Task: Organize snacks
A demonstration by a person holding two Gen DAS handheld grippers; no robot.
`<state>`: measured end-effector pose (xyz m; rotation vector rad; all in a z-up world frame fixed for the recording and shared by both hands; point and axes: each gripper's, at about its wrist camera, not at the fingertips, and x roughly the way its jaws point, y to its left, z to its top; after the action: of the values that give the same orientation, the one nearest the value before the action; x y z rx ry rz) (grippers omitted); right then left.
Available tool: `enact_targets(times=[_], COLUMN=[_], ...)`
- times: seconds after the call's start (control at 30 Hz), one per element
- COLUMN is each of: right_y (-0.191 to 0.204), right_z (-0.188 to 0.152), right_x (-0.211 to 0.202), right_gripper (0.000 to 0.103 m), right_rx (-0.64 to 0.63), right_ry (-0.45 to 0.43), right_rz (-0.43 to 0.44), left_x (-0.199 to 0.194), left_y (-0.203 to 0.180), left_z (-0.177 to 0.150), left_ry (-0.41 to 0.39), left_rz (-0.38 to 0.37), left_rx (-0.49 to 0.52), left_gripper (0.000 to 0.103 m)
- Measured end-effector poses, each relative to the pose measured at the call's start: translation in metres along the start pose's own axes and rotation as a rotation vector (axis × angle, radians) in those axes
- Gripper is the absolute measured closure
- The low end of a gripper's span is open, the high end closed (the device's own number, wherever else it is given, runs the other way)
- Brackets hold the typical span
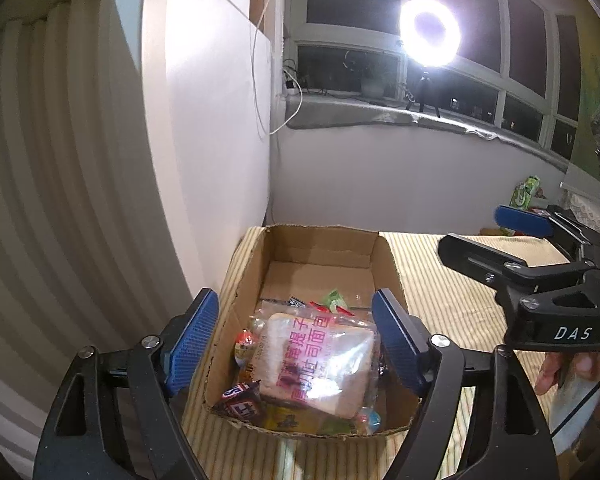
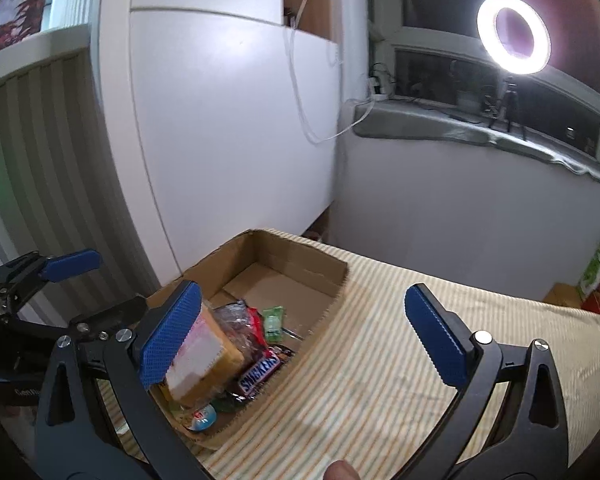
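Item 1, cardboard box (image 1: 392, 276): open-topped, standing on my striped tablecloth (image 1: 452, 280) hard by the white wall panel (image 1: 212, 120). In the left wrist view it fills the centre, its far end toward 12 o'clock.

Item 2, bagged bread (image 1: 320, 364): clear wrapper with pink print, lying on top of the other snacks at the near, 6 o'clock end of the box.

Item 3, Snickers bar (image 2: 260, 372): in the box at the bread's 8 o'clock in the left view, partly under it.

Item 4, green sachet (image 2: 273, 322): on the box floor, at the bread's 12 o'clock in the left view.

Item 5, left gripper (image 1: 292, 340): I see it released, blue pads apart, held above the box with the bread showing between them; no pad touches it.

Item 6, right gripper (image 2: 304, 332): released, spread wide, nothing grasped. It hangs over the tablecloth at the box's 3 o'clock side, its left pad overlapping the bread in its own view.

Item 7, ring light (image 1: 430, 32): lit, on the windowsill, at 1 o'clock.
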<state>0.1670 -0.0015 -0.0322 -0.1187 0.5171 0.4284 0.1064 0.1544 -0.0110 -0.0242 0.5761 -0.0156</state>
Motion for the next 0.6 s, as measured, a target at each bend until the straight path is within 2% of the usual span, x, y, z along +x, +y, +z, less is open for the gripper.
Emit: enact_targets(times=[0.2, 0.6], right_y=[-0.015, -0.06], right_z=[-0.008, -0.03], right_x=[-0.022, -0.073], right_gripper=[0.0, 0.0], right_rx=[0.032, 0.15], right_ry=[-0.034, -0.022], right_rz=[-0.126, -0.203], left_x=[-0.005, 0.001], left_y=[-0.003, -0.022], left_z=[0.002, 0.007], left_ry=[-0.014, -0.017], left_rz=[0.016, 0.036], left_rx=[0.011, 0.011], left_gripper=[0.014, 0.014])
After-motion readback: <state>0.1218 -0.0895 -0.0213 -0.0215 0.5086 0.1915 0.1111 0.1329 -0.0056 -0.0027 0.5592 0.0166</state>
